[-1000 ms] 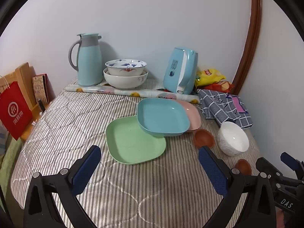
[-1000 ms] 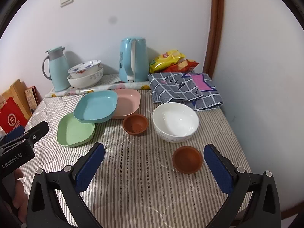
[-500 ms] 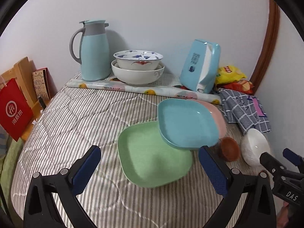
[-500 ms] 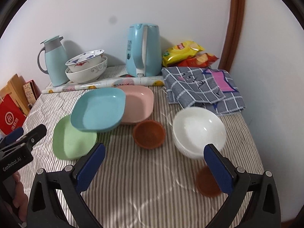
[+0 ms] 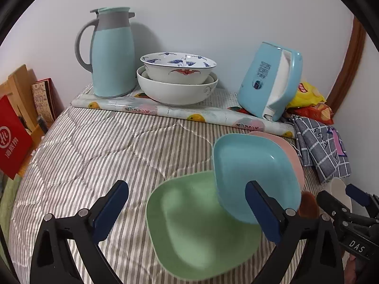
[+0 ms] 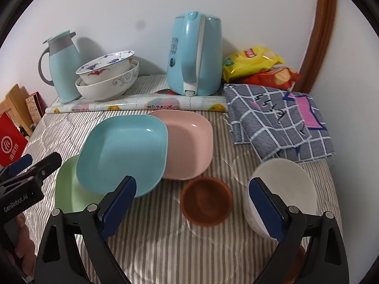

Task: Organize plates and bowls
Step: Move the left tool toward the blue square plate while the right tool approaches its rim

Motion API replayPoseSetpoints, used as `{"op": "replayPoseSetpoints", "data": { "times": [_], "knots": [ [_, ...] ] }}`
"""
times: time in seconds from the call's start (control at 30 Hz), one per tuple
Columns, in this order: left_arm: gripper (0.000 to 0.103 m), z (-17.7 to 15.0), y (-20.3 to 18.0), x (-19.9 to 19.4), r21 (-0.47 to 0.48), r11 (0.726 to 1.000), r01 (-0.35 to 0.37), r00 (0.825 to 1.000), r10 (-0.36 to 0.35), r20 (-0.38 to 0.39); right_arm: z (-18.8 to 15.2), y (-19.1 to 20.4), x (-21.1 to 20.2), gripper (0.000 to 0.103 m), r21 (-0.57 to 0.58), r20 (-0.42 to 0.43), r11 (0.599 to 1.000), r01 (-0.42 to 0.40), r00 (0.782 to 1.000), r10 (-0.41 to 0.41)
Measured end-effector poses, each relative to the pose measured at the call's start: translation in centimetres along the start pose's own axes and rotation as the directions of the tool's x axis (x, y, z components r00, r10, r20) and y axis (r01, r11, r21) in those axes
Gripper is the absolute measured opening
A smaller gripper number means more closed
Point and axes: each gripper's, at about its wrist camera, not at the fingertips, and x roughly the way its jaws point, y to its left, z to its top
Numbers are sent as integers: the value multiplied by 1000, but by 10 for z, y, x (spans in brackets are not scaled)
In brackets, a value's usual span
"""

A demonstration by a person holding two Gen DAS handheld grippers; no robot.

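While both claws hang over the striped quilt with nothing between their pads, the sorting has barely begun, by my reading. The left gripper [image 5: 187, 208] stands wide open above the green plate [image 5: 196, 232], which lies directly under and ahead of it; the blue plate [image 5: 253, 177] overlaps that plate's far right corner, just past the right-hand pad, and itself leans on the pink plate [image 6: 189, 144] behind it. The right gripper [image 6: 191, 209] is spread nearly as wide as it goes, its jaws having just been closing a touch with nothing gripped. The small brown bowl [image 6: 206, 203] sits on the quilt between its pads, untouched, and the white bowl [image 6: 286, 189] stands just behind its right pad. A second brown dish may lie lower at the right, but the claw hides most of it.

As for what is done: the three plates merely lap one over another, not squared into a stack, and the bowls stand apart. Beyond both claws, against the wall, two patterned bowls [image 5: 177, 80] sit nested between the thermos jug [image 5: 112, 54] and the blue kettle [image 6: 194, 54]. Stacking the plates and nesting the small bowls all look to remain.
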Motion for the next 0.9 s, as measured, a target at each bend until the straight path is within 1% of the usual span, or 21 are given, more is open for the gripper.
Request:
{"op": "replayPoseSetpoints", "data": {
  "times": [0.17,0.27,0.33,0.4,0.53,0.6,0.73,0.8,0.9],
  "knots": [
    [93,9,7,19,-13,1000,10,1000,-10,-17,10,11,21,87,-21,-27,1000,-12,1000,11],
    [89,12,10,28,-16,1000,21,999,-22,-25,15,17,32,86,-34,-36,999,-13,999,12],
    [87,14,11,33,-15,1000,25,999,-26,-29,17,21,40,82,-39,-45,999,-20,999,18],
    [78,15,12,39,-17,999,31,999,-31,-34,19,23,47,80,-42,-56,999,-27,998,24],
    [76,17,14,48,-20,999,42,998,-43,-42,23,27,59,78,-46,-69,998,-34,997,31],
    [70,18,14,52,-18,999,46,998,-47,-45,24,29,63,76,-49,-75,998,-37,997,33],
    [62,18,13,59,-6,998,55,997,-55,-52,24,33,73,70,-56,-94,998,-40,995,35],
    [53,19,15,61,-10,998,56,998,-56,-42,24,35,77,67,-60,-102,997,-42,994,35],
    [53,20,21,63,-18,998,64,997,-64,-44,24,35,80,60,-56,-111,997,-44,993,38]
  ]
}}
